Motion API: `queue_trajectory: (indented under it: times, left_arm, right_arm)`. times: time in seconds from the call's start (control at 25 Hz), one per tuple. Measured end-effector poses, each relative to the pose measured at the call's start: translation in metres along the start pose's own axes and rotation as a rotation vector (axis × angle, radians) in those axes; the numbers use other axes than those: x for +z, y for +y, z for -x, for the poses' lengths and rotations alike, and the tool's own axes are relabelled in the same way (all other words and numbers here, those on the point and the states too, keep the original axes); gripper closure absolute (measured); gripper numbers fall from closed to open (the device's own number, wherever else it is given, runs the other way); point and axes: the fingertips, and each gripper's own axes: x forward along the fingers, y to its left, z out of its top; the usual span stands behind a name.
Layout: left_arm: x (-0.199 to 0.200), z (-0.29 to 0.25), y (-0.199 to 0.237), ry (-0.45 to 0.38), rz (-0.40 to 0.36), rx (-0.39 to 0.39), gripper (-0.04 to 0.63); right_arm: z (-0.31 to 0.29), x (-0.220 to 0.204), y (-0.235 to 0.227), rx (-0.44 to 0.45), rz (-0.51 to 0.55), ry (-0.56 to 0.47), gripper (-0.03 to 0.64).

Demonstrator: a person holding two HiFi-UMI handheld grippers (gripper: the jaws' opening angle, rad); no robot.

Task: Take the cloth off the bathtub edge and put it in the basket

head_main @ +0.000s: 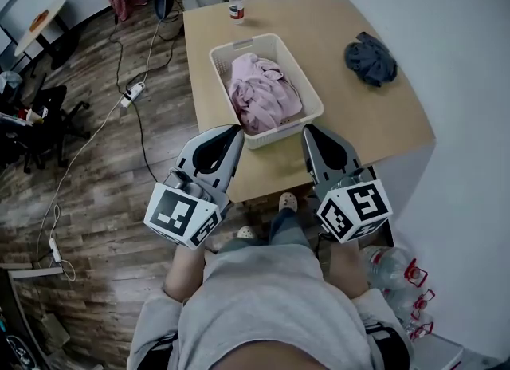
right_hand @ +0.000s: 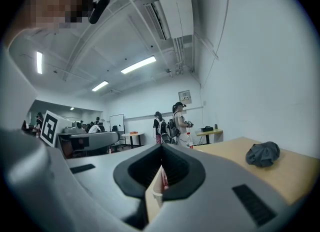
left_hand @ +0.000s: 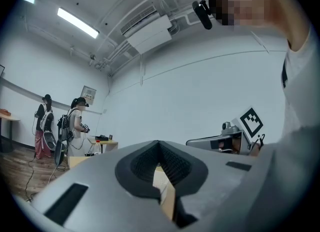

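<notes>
Jaws shut L+R, pink cloth (head_main: 263,96) in basket (head_main: 279,131)

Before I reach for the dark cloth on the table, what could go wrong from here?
1. The dark cloth lies close to the table's right edge; a sideways push may slide it off.
2. The left claw and the right claw are shut; reaching so would only shove the cloth.
3. The basket sits just ahead of both claws; a bump could shift it.
</notes>
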Motion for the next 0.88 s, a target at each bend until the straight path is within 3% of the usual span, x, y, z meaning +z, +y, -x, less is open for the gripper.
queue_trajectory:
  times: [0.88]
  left_arm:
    - [-0.003,0.001,-0.005,0.009,0.006,-0.014,0.598]
  right_arm:
    - [0.008,0.001,0.014,0.022,0.001,-0.022,0.607]
